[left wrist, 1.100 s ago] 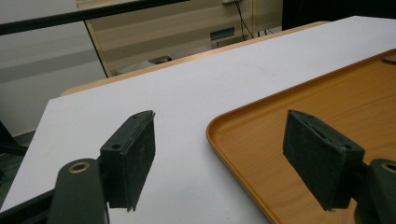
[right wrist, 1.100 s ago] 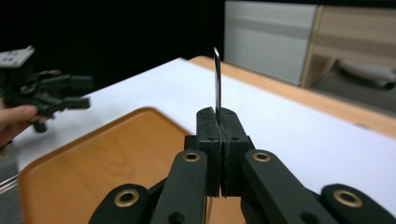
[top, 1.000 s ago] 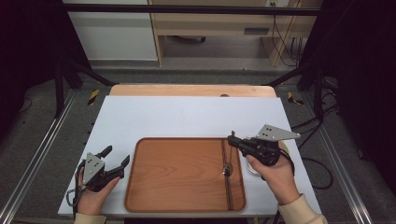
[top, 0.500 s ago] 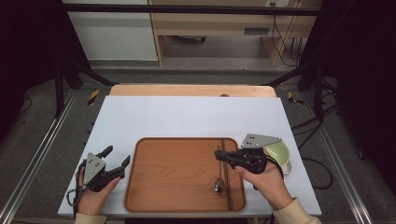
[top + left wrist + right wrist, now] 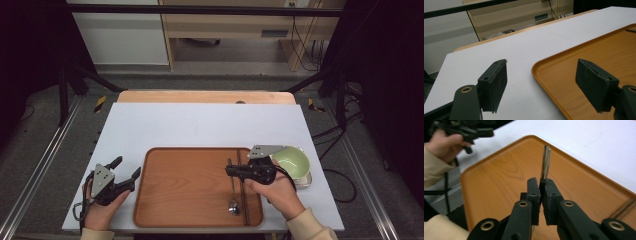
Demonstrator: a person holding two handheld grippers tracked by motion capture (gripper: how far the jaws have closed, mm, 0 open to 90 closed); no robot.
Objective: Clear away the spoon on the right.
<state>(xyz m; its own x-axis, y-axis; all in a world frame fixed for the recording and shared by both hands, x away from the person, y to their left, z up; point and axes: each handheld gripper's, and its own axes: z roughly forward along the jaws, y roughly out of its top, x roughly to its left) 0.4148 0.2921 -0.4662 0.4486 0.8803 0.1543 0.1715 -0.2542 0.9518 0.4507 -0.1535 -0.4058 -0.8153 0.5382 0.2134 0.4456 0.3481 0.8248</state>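
A metal spoon (image 5: 233, 196) lies lengthwise over the right part of a brown wooden tray (image 5: 185, 190), its bowl end toward the person. My right gripper (image 5: 229, 171) is shut on its handle. In the right gripper view the jaws (image 5: 540, 183) are pressed together on the metal handle (image 5: 546, 162), which sticks out beyond them above the tray (image 5: 499, 177). My left gripper (image 5: 125, 172) is held open over the white table just left of the tray. In the left gripper view its pads (image 5: 495, 81) stand wide apart with nothing between them, next to the tray's corner (image 5: 564, 75).
A pair of dark chopsticks (image 5: 244, 200) lies in the tray just right of the spoon, also seen as chopsticks (image 5: 622, 209). A pale green bowl (image 5: 292, 162) stands on the table right of the tray. The white tabletop (image 5: 200, 125) stretches beyond the tray.
My right gripper has moved left and toward the person, off the bowl and over the tray, and the spoon has shifted nearer the front edge. The left gripper has stayed put.
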